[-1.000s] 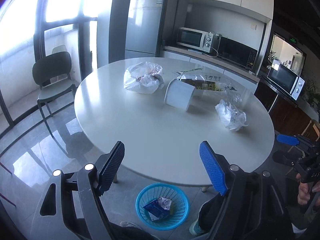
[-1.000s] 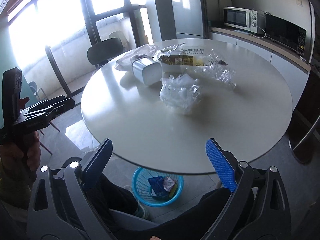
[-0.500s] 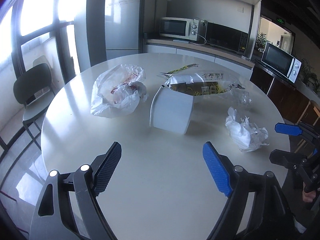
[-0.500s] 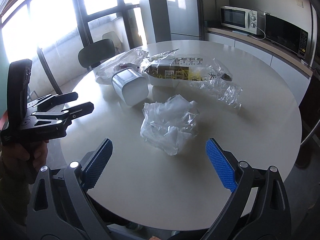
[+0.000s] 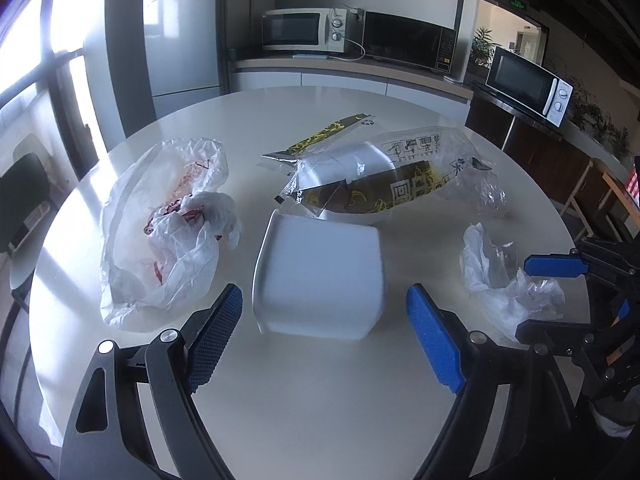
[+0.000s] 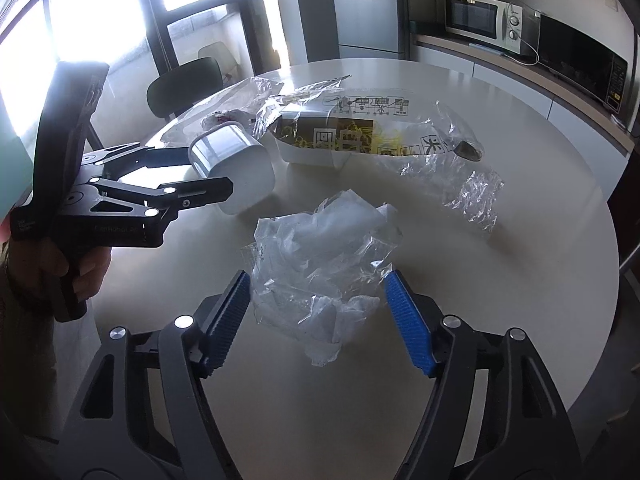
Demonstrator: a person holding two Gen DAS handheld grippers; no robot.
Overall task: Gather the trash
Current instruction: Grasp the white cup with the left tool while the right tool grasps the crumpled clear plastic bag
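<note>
**Office break-room kitchenette**

Setting: a shared pantry in an office building. Evidence: a tall silver refrigerator (image 5: 182,36) stood by a counter (image 5: 348,70) that carried a white microwave (image 5: 306,30) and a black oven (image 5: 410,44); a second white microwave (image 5: 528,86) sat on a darker side unit. White cabinet fronts ran below the counter. A green exit sign (image 5: 516,3) hung over a doorway, with potted plants (image 5: 592,120) nearby. A round white tabletop (image 5: 320,400), a dark chair (image 6: 184,86) and full-height windows (image 6: 92,20) completed the room.
</note>
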